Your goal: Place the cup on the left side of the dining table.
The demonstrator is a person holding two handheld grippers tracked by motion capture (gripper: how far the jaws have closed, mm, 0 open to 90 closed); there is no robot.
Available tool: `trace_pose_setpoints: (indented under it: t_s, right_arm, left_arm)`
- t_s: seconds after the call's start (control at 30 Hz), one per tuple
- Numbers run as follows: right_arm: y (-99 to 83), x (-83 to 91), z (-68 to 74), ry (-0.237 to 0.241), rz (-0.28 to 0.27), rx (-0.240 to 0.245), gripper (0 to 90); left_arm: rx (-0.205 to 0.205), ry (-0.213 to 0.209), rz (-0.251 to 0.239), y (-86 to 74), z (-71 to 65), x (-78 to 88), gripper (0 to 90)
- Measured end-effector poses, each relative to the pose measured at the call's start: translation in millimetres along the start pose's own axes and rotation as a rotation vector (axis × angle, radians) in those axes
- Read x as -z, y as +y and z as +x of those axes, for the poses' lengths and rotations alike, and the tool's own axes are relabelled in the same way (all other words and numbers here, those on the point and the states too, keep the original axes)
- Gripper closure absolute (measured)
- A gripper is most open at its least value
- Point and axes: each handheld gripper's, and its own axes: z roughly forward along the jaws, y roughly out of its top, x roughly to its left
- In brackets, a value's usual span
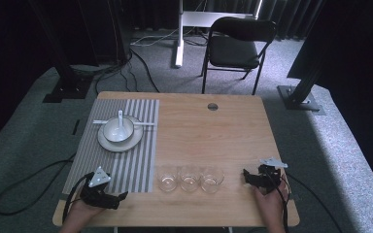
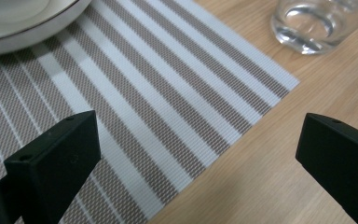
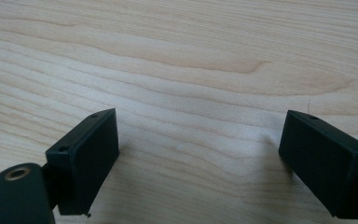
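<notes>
Left gripper (image 1: 121, 196) is resting at 7 o'clock on the counter (image 1: 213, 131), jaws spread wide with nothing between them, sitting over the near corner of the striped mat (image 1: 143, 145). Right gripper (image 1: 246, 175) is lying at 4 o'clock, jaws likewise wide apart over bare wood, holding nothing. Three glasses (image 1: 190, 179) are standing in a row between the grippers, near 6 o'clock, just beside the mat's right edge. Farther off, at 10 o'clock, a plate (image 1: 120, 142) is sitting on the mat carrying a bowl (image 1: 118, 130) with a spoon (image 1: 121, 121) in it. Beyond the counter, at 12 o'clock, a black chair (image 1: 238, 46) is standing on the floor.
</notes>
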Motion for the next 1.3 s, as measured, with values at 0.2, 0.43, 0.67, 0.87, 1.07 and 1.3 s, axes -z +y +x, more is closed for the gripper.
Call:
trace_pose_setpoints:
  t_s: [0.2,0.43,0.67,0.87,1.07,1.3]
  right_arm:
    - [0.0,0.0,0.0,0.000,0.000,0.000,11.5]
    - [0.0,0.0,0.0,0.000,0.000,0.000,11.5]
    - [0.0,0.0,0.0,0.000,0.000,0.000,11.5]
    - [0.0,0.0,0.0,0.000,0.000,0.000,11.5]
    - [0.0,0.0,0.0,0.000,0.000,0.000,11.5]
    - [0.0,0.0,0.0,0.000,0.000,0.000,11.5]
  left_arm:
    - [-0.024,-0.032,-0.019,12.2,-5.8,-1.6,0.2]
    - [-0.055,-0.049,-0.029,22.1,-12.4,-3.0,0.2]
    - [-0.092,-0.069,-0.022,33.0,-19.3,-7.1,0.2]
    - [-0.117,-0.089,-0.024,41.1,-25.6,-12.6,0.2]
    - [-0.143,-0.099,-0.040,49.8,-31.9,-16.8,0.3]
    - [-0.167,-0.119,-0.028,59.2,-38.2,-23.2,0.3]
